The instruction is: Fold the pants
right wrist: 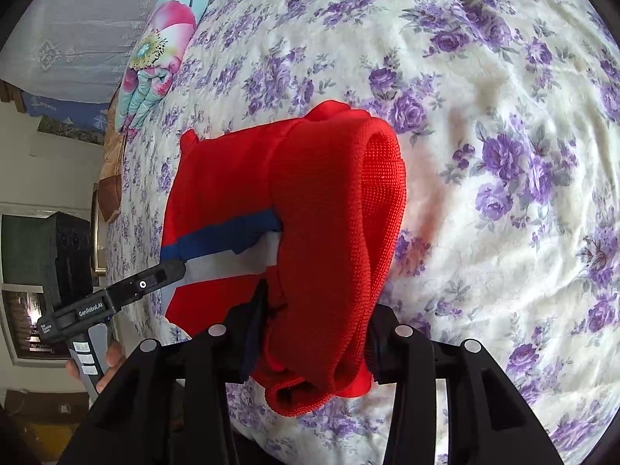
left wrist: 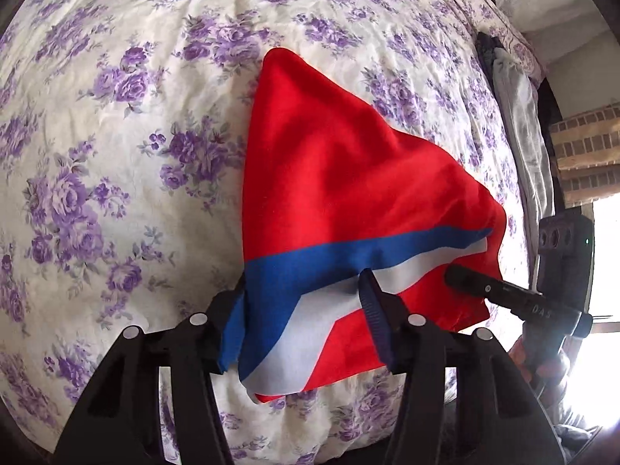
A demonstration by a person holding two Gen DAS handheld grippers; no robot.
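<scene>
The red pants (left wrist: pixel 341 178) with a blue and white stripe hang above a floral bedsheet (left wrist: pixel 116 116). My left gripper (left wrist: pixel 302 302) is shut on the striped end of the pants. My right gripper (right wrist: pixel 317 321) is shut on the thick ribbed waistband end (right wrist: pixel 348 213). The right gripper shows in the left wrist view (left wrist: pixel 465 277), touching the far edge of the cloth. The left gripper shows in the right wrist view (right wrist: pixel 170 267), at the striped edge. The cloth is lifted and bunched between the two grippers.
A flowered pillow (right wrist: pixel 162 50) lies at the far end of the bed. Grey clothing (left wrist: pixel 519 124) hangs along the bed's right edge. A bright window (left wrist: pixel 596 263) and a brick wall (left wrist: pixel 585 135) lie beyond.
</scene>
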